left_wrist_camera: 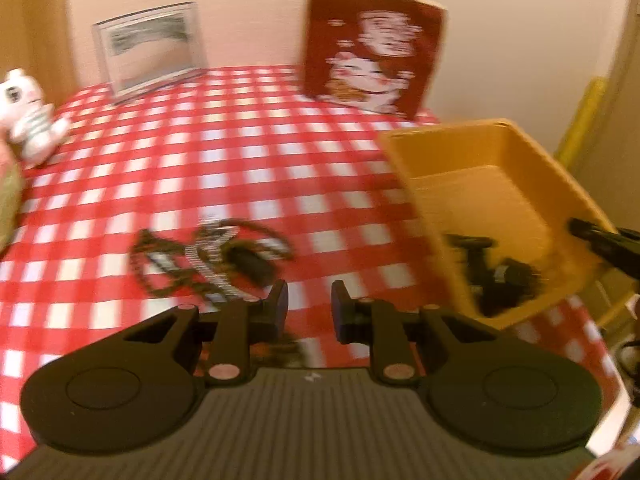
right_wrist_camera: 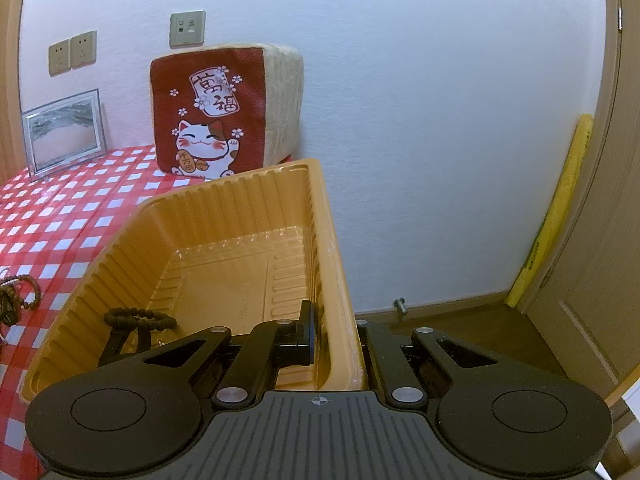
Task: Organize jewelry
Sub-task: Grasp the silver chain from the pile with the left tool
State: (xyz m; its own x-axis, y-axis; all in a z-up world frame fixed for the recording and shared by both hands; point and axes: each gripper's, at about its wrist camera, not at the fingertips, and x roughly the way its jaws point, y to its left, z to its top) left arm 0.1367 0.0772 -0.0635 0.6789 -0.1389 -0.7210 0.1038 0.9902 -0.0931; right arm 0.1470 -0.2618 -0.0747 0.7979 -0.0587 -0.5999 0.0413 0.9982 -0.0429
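The right gripper [right_wrist_camera: 334,336] is clamped on the orange tray's [right_wrist_camera: 336,240] wall; the left gripper [left_wrist_camera: 309,312], slightly open and empty, hovers near the jewelry pile [left_wrist_camera: 208,260].

We saw each hand-held gripper, the left gripper [left_wrist_camera: 309,306] and the right gripper [right_wrist_camera: 336,336], as matte black: a ribbed grey-black body bearing a small central mark, two round discs, angular linkage arms with pale rivets, and dark blue pads [left_wrist_camera: 282,300].
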